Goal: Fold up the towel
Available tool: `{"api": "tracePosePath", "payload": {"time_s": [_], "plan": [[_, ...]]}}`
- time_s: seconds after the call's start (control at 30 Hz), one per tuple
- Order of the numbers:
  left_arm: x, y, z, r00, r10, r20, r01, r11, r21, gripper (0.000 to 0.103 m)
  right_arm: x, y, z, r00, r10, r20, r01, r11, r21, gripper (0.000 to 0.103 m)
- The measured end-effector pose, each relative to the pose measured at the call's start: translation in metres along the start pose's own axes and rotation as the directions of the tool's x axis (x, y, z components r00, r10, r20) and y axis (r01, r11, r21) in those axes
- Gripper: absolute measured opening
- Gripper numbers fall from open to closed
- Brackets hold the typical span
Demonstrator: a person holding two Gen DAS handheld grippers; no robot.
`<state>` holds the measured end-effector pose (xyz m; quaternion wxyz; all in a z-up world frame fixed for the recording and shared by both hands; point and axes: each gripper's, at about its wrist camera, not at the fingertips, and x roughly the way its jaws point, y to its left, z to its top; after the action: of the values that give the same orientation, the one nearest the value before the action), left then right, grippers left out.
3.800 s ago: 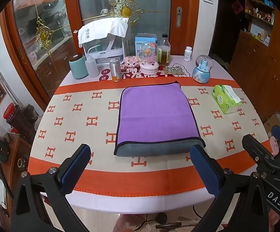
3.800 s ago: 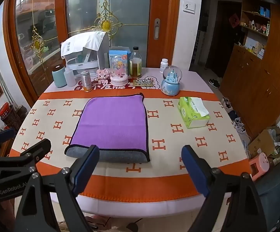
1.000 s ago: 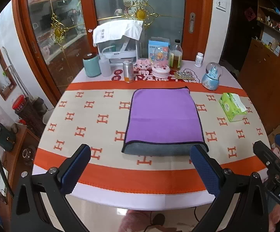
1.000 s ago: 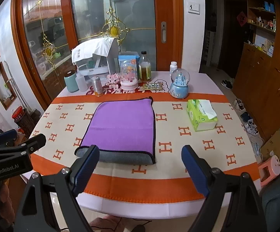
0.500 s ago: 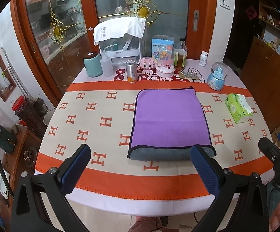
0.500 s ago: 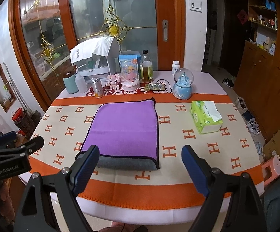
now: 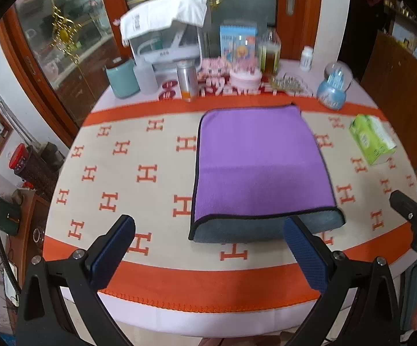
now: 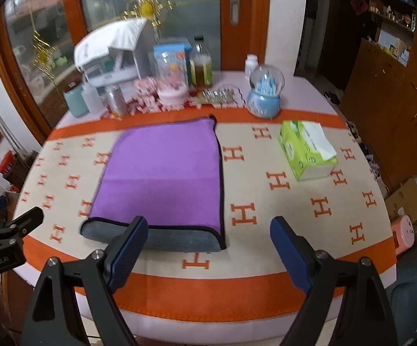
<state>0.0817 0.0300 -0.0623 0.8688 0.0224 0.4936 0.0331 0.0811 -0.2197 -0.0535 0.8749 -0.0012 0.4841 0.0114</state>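
— Where do we find the towel (image 7: 254,161)?

— It lies folded and flat on the round table (image 7: 208,314), on the cream cloth with orange H marks (image 7: 127,178). Purple is on top, a dark edging runs round it, and a thick grey fold faces us at the near end.

— And our left gripper (image 7: 208,245)?

— We hold it above the near edge of the table, in front of the towel, with its blue-padded fingers (image 7: 113,252) spread wide and nothing between them. In its own view the right-side pad overlaps the towel's near right corner; we cannot tell whether it touches.

— The right gripper (image 8: 208,248)?

— Also wide apart and empty, in front of the towel. In its view the left-side pad overlaps the grey fold, and again contact is unclear. It also shows at the right edge of the left view (image 7: 415,219).

— What else stands around the towel?

— To its right, apart from it, we see a green tissue box (image 8: 306,152). Beyond its far right corner stands a blue snow globe (image 8: 264,92). Behind its far edge we have a row of bottles and jars, among them a teal cup (image 7: 122,79) to the far left and a metal can (image 7: 187,79). These far things are blurred.
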Motion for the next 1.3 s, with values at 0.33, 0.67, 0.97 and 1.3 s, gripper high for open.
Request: {"api": "tracePosePath", "payload": {"time_s": [0.33,0.67,0.97,1.3], "plan": [[0.079,0.018,-0.004,0.994,-0.046,-0.101,0.049,0.998,0.035,0.102,0.081,-0.026,-0.013,0.984,0.055,-0.172,-0.052,0.998,0.023,0.073],[0.131,0.035,-0.019,0.978,-0.146,-0.147,0.161,0.982,0.098,0.098,0.134,-0.048,-0.031,0.937,0.221,-0.272,-0.221,0.975,0.030,0.052],[0.155,0.047,-0.023,0.943,-0.265,-0.203,0.284,0.956,0.073,0.086,0.148,-0.035,-0.029,0.909,0.299,-0.290,-0.331,0.941,-0.068,0.039],[0.169,0.048,-0.015,0.906,-0.345,-0.243,0.374,0.924,0.082,0.070,0.159,-0.028,-0.024,0.887,0.336,-0.317,-0.386,0.916,-0.109,0.030]]}}
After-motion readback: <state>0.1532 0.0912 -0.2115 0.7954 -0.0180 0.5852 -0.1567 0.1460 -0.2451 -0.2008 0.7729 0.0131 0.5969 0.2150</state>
